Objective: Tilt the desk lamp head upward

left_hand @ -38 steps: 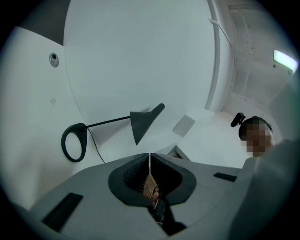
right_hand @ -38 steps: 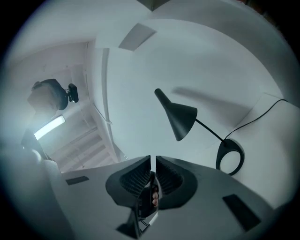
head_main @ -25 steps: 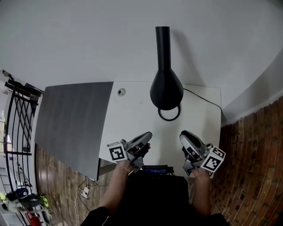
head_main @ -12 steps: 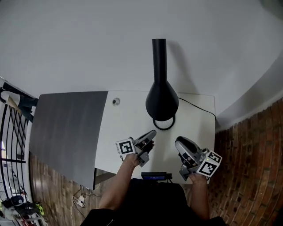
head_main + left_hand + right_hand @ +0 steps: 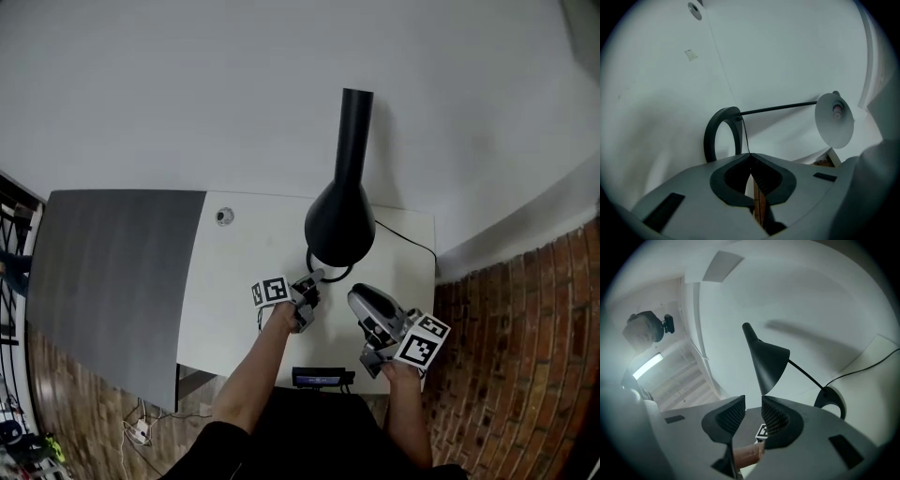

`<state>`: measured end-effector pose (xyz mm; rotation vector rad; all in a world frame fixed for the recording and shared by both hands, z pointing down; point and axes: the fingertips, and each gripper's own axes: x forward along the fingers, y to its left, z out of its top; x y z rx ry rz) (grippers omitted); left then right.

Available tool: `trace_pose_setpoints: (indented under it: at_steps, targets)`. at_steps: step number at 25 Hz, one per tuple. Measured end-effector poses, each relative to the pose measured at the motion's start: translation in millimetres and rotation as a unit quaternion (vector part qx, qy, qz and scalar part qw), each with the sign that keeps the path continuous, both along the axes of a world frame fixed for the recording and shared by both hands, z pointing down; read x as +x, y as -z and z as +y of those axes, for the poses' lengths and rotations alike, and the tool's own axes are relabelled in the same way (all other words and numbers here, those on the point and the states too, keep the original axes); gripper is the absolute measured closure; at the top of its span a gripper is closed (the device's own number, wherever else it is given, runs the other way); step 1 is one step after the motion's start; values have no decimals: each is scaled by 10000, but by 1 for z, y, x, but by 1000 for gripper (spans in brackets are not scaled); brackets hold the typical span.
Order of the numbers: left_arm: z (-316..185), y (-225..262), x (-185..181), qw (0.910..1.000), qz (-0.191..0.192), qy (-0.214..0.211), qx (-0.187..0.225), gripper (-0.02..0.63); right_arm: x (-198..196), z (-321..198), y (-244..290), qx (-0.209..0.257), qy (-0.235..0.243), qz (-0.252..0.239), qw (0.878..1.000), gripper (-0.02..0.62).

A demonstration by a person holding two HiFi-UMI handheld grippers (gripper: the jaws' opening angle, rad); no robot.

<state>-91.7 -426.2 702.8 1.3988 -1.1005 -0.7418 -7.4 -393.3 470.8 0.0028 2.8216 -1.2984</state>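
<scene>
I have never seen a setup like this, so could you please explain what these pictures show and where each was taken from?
There is no robot here: a person holds a two-jaw hand tool, called a gripper, in each hand. The wide picture comes from a camera on the person's head, looking steeply down at a white desk. On it stands a black desk lamp with a ring base and a cable. The other two pictures come from cameras riding on the grippers, looking along their jaws. The left gripper is near the ring base, with its jaws together and empty. The right gripper points up at the lamp head. Its jaws are opening, with nothing between them. Nothing is held.
</scene>
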Motion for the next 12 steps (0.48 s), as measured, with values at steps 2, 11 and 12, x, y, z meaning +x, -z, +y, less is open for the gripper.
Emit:
trace_pose_setpoints:
  at_steps: [2, 11, 12]
  targets:
    - [-3, -10, -3, 9998, 68, 94, -148, 594, -10, -4, -2, 27, -19, 93, 10000, 492]
    - [-5, -36, -2, 9975, 151, 246, -649, 594, -33, -10, -15, -136, 8, 275, 9995, 482]
    - [-5, -36, -1, 9974, 117, 242, -665, 594, -35, -11, -18, -158, 4, 285, 9995, 483]
